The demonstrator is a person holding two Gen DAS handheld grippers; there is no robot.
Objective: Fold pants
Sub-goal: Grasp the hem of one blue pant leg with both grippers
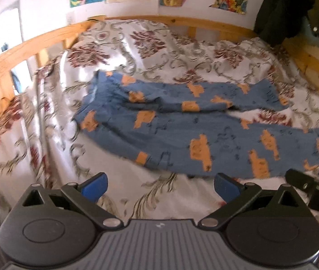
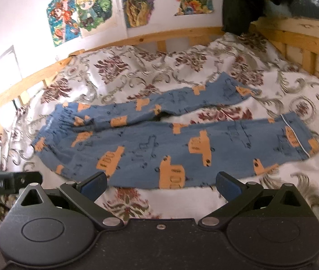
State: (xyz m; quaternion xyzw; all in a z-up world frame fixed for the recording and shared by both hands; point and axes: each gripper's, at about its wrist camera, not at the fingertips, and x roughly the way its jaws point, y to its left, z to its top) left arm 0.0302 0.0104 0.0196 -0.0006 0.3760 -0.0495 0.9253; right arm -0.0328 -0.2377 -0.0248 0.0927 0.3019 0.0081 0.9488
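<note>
The pants (image 2: 159, 139), blue with orange vehicle prints, lie spread flat on a bed covered by a white bedspread (image 2: 136, 72) with maroon and grey floral scrolls. The waistband sits toward the left and the 2 legs run out to the right, split apart in a narrow V with a strip of bedspread showing between them. The far leg is creased near the crotch; the near leg lies smoother, its cuff edged with a thin white line. The left gripper (image 1: 160, 185) hovers over bare bedspread in front of the pants, its 2 blue-padded fingers (image 1: 94, 185) spread wide with nothing between them; the near edge of the near leg lies just beyond the fingertips, apart from them. The right gripper (image 2: 162, 184) is likewise wide apart and empty, and in its view the lower edge of the near leg runs right between its 2 fingertips; whether the pads touch the cloth cannot be told. A wooden bed frame (image 2: 182, 32) rails the far side, with colourful cartoon posters (image 2: 80, 11) on the white wall above and dark clothing (image 1: 283, 6) hanging at the right corner.
</note>
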